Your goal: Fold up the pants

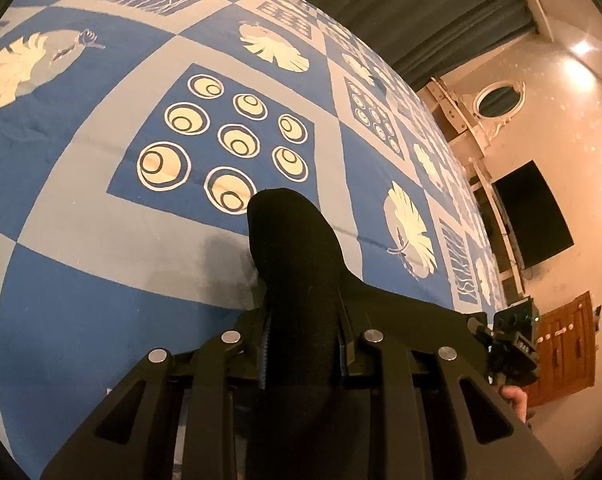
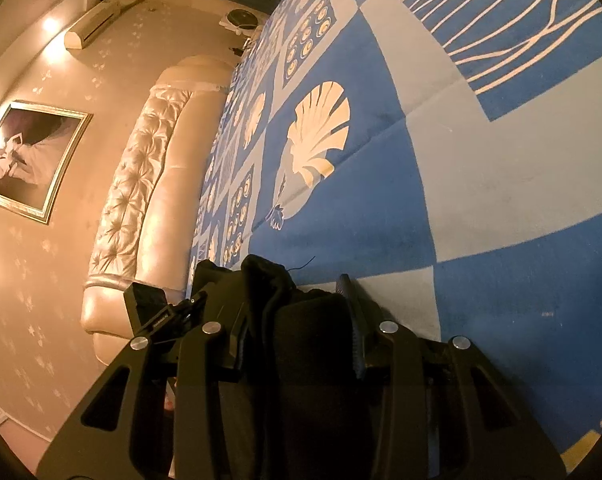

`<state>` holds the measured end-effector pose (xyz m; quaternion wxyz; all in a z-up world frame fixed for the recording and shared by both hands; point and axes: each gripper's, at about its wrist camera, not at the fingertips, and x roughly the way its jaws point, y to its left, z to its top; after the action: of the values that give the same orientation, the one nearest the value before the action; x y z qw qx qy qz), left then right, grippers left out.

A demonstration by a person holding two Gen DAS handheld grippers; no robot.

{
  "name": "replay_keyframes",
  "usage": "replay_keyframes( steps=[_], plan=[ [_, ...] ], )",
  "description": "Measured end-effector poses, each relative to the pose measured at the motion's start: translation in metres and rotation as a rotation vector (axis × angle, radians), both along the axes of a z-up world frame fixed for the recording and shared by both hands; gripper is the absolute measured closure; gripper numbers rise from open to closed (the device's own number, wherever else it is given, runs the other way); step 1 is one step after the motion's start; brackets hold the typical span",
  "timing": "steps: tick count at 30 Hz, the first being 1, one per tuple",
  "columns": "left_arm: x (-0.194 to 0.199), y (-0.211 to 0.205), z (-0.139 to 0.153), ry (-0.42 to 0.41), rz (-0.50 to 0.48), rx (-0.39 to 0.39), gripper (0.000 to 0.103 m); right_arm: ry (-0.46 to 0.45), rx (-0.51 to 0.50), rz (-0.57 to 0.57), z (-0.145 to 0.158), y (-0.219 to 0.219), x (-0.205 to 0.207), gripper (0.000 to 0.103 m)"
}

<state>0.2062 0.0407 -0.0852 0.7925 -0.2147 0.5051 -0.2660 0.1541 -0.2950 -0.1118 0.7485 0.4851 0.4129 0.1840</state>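
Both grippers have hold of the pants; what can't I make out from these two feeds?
- Pants: left wrist view, most cut off below; the left gripper covers the rest.
- Pants' shape, fold state: right wrist view, bunched in the right gripper.
- Bedspread near edge: outside both views.

left gripper (image 1: 301, 320): fingers clamped, tilted down | right gripper (image 2: 301, 320): fingers clamped, tilted slightly down

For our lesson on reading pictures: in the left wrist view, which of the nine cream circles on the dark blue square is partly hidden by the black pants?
The circle in the square's nearest row, directly ahead of the left gripper: the black pants overlap its edge, while the other eight show whole.
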Motion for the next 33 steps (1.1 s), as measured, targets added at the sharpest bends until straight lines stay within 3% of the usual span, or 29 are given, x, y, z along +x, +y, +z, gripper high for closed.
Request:
replay_keyframes(
  steps=[2, 5, 8, 11, 18, 21, 23, 25, 27, 29, 30, 33],
  plan=[
    [0.001, 0.003, -0.007, 0.019, -0.001, -0.026, 0.077, 0.002, 0.019, -0.006, -0.003, 0.0, 0.0, 0.067],
    [0.003, 0.01, -0.015, 0.044, -0.005, -0.09, 0.067, 0.002, 0.045, 0.006, -0.004, -0.002, 0.0, 0.065],
    [-0.003, 0.021, -0.014, 0.066, -0.004, -0.161, 0.058, -0.006, 0.08, -0.014, 0.001, -0.006, -0.01, 0.052],
    [-0.024, 0.033, -0.007, 0.054, -0.004, -0.155, 0.045, -0.002, 0.108, -0.033, 0.004, -0.011, -0.031, 0.043],
    [-0.091, 0.055, -0.007, 0.084, -0.024, -0.18, 0.039, 0.01, 0.109, 0.013, 0.008, 0.006, -0.089, 0.033],
    [-0.116, 0.053, -0.009, 0.092, -0.04, -0.193, 0.039, -0.003, 0.085, 0.042, 0.012, 0.02, -0.104, 0.023],
    [-0.126, 0.048, -0.01, 0.089, -0.052, -0.197, 0.036, 0.003, 0.072, 0.065, 0.012, 0.03, -0.108, 0.022],
    [-0.132, 0.04, -0.007, 0.066, -0.06, -0.178, 0.033, 0.008, 0.037, 0.092, 0.015, 0.04, -0.109, 0.022],
    [-0.132, 0.036, -0.007, 0.051, -0.054, -0.158, 0.033, 0.019, 0.001, 0.081, 0.017, 0.047, -0.11, 0.029],
    [-0.13, 0.036, -0.009, 0.054, -0.037, -0.176, 0.035, 0.045, 0.005, 0.061, 0.011, 0.047, -0.113, 0.053],
    [-0.128, 0.037, -0.01, 0.064, -0.023, -0.176, 0.043, 0.045, 0.013, 0.054, 0.009, 0.046, -0.115, 0.06],
    [-0.124, 0.04, -0.014, 0.091, -0.006, -0.187, 0.062, 0.027, 0.046, 0.034, 0.008, 0.045, -0.121, 0.064]
  ],
)
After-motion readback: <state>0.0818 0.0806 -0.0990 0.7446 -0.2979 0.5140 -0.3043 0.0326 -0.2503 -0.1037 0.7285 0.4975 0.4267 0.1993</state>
